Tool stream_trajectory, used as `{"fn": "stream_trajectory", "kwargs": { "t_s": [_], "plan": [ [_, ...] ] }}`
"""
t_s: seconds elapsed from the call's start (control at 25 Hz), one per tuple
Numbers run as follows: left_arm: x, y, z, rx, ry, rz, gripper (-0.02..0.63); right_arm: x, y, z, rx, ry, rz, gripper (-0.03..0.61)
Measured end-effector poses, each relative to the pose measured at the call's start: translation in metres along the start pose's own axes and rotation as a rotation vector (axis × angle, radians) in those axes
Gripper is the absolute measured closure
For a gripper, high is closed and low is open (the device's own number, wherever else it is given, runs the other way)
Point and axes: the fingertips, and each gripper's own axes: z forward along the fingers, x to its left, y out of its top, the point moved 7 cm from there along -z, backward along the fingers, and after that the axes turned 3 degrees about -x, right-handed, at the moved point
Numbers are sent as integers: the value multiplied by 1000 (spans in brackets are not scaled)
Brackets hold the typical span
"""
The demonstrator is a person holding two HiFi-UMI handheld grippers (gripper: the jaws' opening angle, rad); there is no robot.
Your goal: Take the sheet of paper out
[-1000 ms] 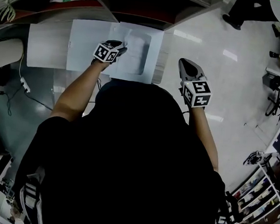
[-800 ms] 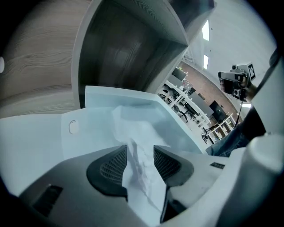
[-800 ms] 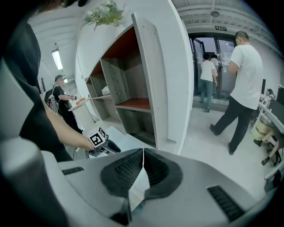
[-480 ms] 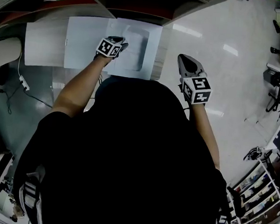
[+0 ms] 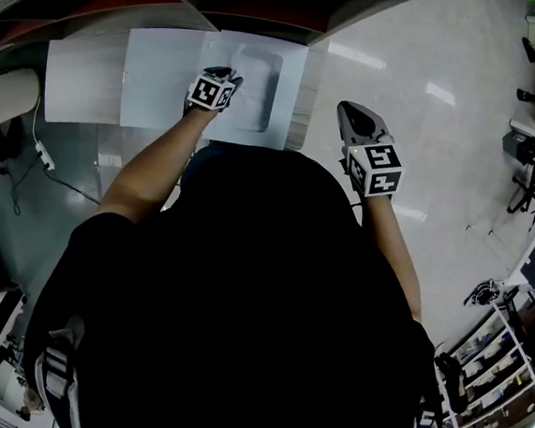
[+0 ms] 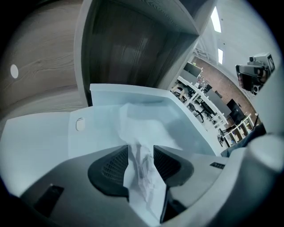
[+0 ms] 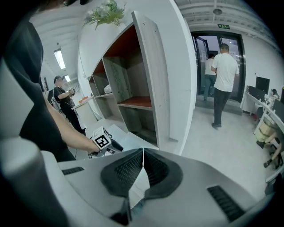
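Jaws of left gripper (image 6: 141,150) pinch crumpled white sheet of paper (image 6: 138,126); right gripper (image 7: 143,151) closed.

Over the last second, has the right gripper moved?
No. In the head view the right gripper sits just as it did beside the right edge of the white tray. Both shift slightly up the picture together, so that shift is the camera's.

The left gripper (image 6: 141,155) pinches a crumpled white sheet of paper (image 6: 138,126) between its dark jaws, the sheet running on into a pale open box (image 6: 106,95) set before a wooden cabinet (image 6: 128,48)
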Motion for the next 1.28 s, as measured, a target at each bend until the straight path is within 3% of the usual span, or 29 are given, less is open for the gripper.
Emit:
{"fn": "stream_trajectory", "kwargs": {
  "t_s": [0.24, 0.4, 0.64, 1.28],
  "plan": [
    [1, 1, 4, 22, 29, -16, 449, -3, -4, 0, 5, 4, -4, 563],
    [-4, 2, 3, 11, 12, -12, 520, -2, -4, -2, 2, 4, -3, 564],
    [-12, 5, 0, -13, -28, -35, 571, 0, -8, -1, 7, 11, 4, 564],
    [-4, 9, -29, -60, -87, -43, 586, 15, 1, 4, -20, 12, -2, 563]
  ]
}}
